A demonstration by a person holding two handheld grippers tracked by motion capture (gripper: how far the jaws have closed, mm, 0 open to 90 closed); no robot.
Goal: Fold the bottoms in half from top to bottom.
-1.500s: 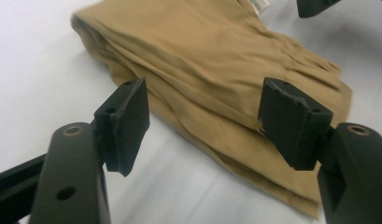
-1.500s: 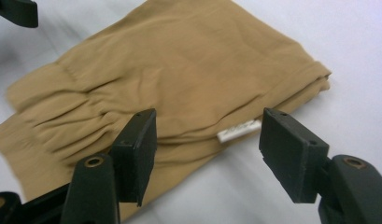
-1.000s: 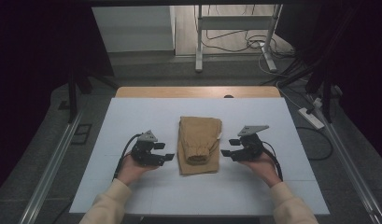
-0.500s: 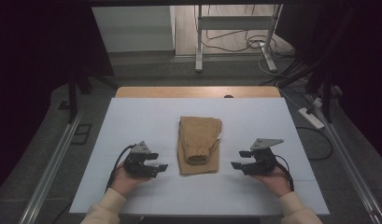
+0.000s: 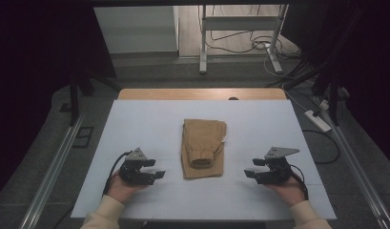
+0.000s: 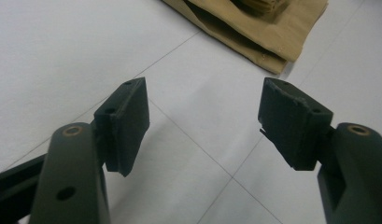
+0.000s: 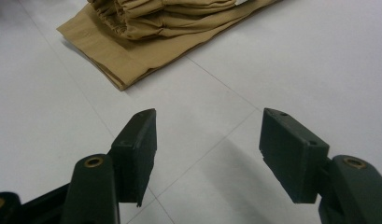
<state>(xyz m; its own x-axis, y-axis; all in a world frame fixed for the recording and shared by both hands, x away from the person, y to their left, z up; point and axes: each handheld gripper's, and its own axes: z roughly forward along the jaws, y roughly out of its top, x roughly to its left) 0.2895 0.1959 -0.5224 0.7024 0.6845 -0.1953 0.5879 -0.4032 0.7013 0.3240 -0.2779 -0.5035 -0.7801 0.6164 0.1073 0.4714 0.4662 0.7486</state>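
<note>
Folded tan garment [image 5: 202, 148] on white table [image 5: 135, 124], between two open hand-held grippers.

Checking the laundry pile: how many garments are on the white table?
1: a folded tan garment lies mid-table on the white table, between the left tool and the right tool. Its folds could hide another.

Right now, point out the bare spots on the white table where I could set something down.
The white table is bare left of the folded tan garment, right of it, and across the far strip towards the wooden edge. It is crowded only along the near edge, at the left hand-held gripper and the right hand-held gripper, both open and apart from the garment.
</note>
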